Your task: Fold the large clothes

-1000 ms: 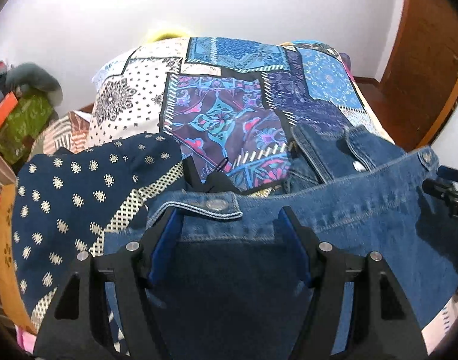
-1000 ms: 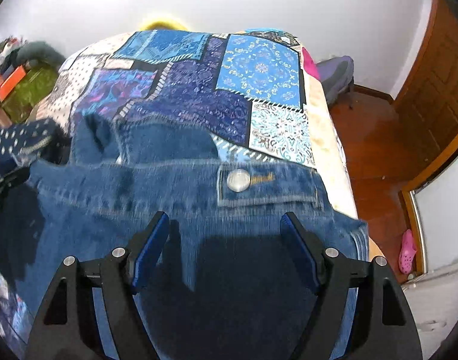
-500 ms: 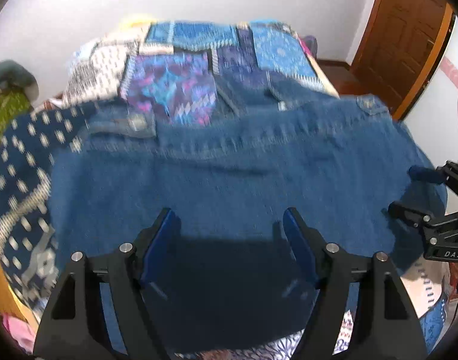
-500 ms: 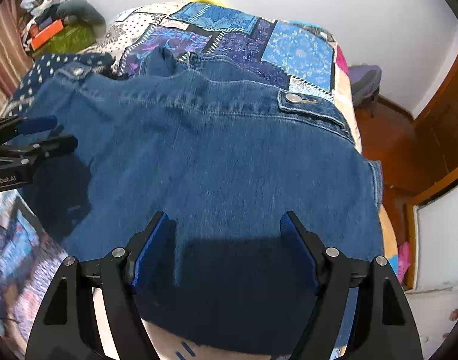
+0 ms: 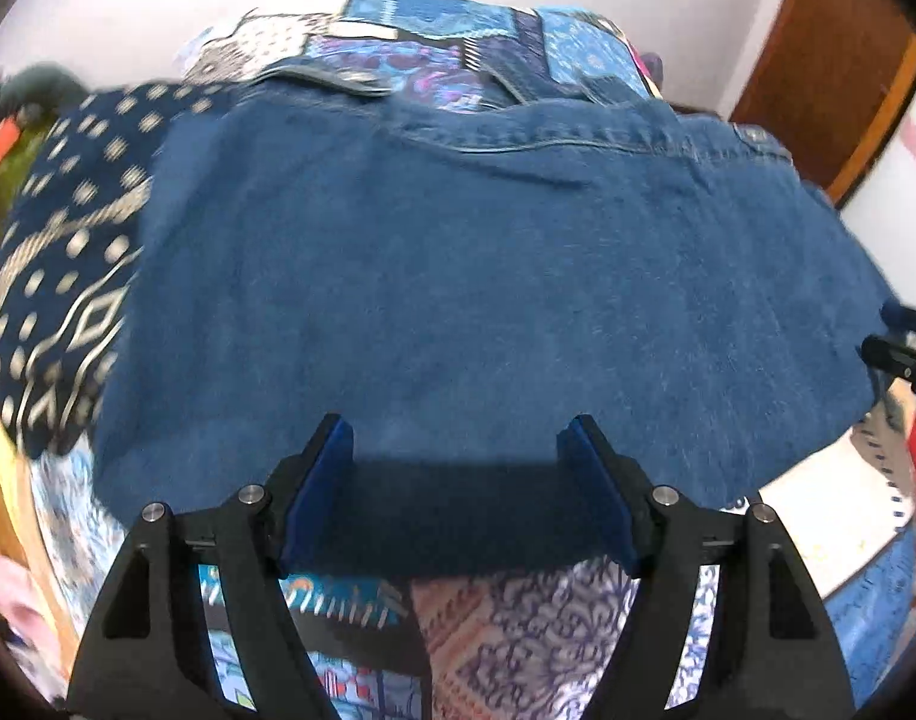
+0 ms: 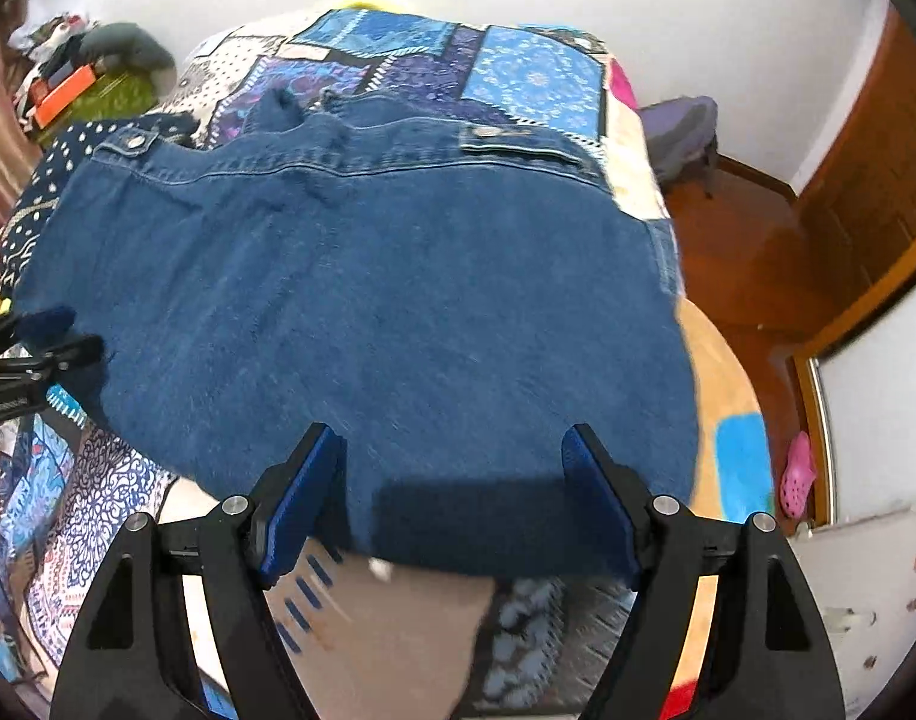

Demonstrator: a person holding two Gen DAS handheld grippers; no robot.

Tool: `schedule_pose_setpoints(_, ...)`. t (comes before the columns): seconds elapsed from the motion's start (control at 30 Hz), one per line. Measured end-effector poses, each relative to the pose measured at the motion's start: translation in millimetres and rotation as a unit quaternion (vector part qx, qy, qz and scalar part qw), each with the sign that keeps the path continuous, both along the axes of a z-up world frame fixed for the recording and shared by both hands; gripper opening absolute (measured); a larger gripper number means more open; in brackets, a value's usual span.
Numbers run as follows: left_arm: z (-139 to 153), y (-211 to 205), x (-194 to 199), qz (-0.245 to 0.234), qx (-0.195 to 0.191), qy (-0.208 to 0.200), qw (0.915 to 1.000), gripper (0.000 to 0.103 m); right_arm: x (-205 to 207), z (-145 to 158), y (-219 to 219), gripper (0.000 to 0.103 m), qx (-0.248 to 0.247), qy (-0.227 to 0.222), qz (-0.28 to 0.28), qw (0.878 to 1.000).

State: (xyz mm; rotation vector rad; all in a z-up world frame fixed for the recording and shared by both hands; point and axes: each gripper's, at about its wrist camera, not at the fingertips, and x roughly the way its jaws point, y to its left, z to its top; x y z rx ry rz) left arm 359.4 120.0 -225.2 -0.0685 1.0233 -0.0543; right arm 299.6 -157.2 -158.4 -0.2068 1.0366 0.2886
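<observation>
A blue denim jacket [image 5: 470, 276] lies spread and folded on the patchwork bedspread [image 5: 518, 630]; it also shows in the right wrist view [image 6: 368, 300]. My left gripper [image 5: 461, 438] is open and empty, its blue pads over the jacket's near edge at the left. My right gripper [image 6: 452, 444] is open and empty over the near edge at the right. Each gripper shows at the other view's side: the right gripper [image 5: 902, 348] and the left gripper [image 6: 32, 348].
A dark blue dotted garment [image 5: 68, 252] lies left of the jacket. The bed's right edge drops to a wooden floor [image 6: 752, 264] with a pink shoe [image 6: 797, 471]. A wooden door [image 5: 830, 60] stands at right. Clutter [image 6: 74, 84] sits by the far left wall.
Both grippers have drawn back toward the jacket's near edge, staying open. More of the jacket and the bedspread in front of it shows now.
</observation>
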Motion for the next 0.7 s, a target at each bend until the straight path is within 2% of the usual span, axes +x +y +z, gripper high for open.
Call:
schedule_pose_setpoints(0.13, 12.2, 23.6, -17.7, 0.031, -0.027, -0.021, 0.9989, 0.073, -9.3, 10.5, -10.5, 0.075, 0.002, -0.01, -0.01, 1.0)
schedule_pose_setpoints(0.27, 18.7, 44.1, -38.6, 0.079, -0.013, -0.048, 0.9957, 0.073, -14.7, 22.5, -15.2, 0.075, 0.008, -0.029, -0.019, 0.999)
schedule_pose_setpoints(0.43, 8.0, 80.5, -60.8, 0.146, -0.093, -0.058, 0.9832, 0.074, -13.7, 27.0, -11.1, 0.075, 0.026, -0.039, -0.018, 0.999)
schedule_pose_setpoints(0.53, -3.9, 92.0, -66.2, 0.178, -0.128, -0.054, 0.9742, 0.074, -11.0, 21.5, -0.5, 0.075, 0.027, -0.034, -0.009, 0.999)
schedule_pose_setpoints(0.67, -33.0, 102.1, -61.3, 0.209, -0.198, -0.022, 0.9576, 0.074, -9.1, 12.4, 12.2, 0.075, 0.024, -0.026, 0.005, 0.999)
schedule_pose_setpoints(0.7, -44.9, 106.6, -60.8, 0.218, -0.231, -0.011, 0.9483, 0.074, -9.7, 11.0, 14.1, 0.075, 0.022, -0.025, 0.008, 0.999)
